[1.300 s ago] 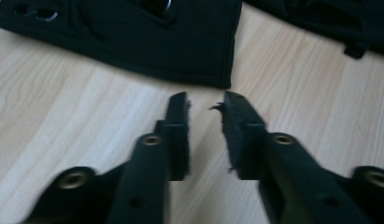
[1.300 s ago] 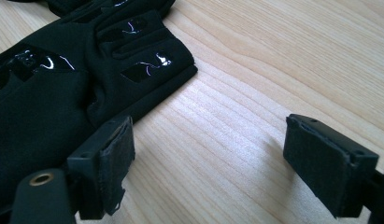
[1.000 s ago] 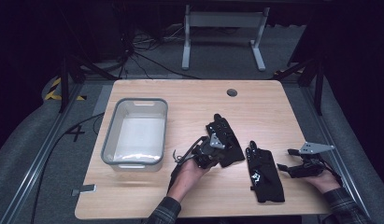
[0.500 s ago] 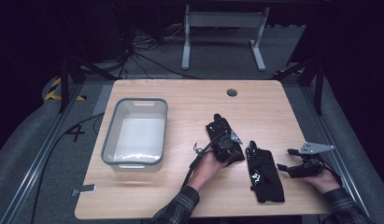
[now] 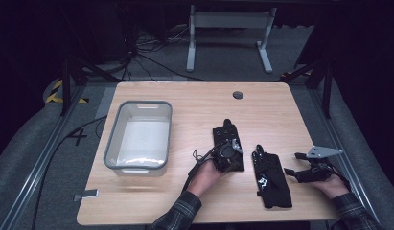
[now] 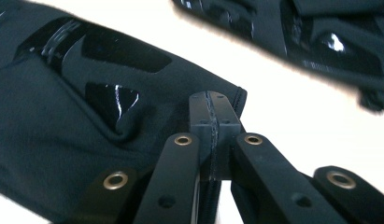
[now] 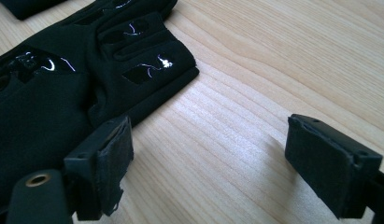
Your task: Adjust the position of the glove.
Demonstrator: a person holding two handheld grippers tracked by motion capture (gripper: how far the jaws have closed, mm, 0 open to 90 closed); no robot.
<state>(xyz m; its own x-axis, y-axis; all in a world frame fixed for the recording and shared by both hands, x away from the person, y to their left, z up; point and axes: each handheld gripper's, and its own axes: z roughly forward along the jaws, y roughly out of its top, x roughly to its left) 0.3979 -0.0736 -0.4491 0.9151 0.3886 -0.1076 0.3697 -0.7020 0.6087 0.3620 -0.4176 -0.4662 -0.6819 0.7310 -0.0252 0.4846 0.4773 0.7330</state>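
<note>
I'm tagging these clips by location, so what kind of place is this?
Probably a lab or studio set up for recording manipulation, not a home. A bare wooden table stands on grey carpet amid dark surroundings, with loose cables on the floor behind it and yellow-black hazard tape at the left.

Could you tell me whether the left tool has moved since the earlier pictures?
Yes. In the high view the left tool has shifted right, away from the clear bin, and now sits over the left black glove.
</note>
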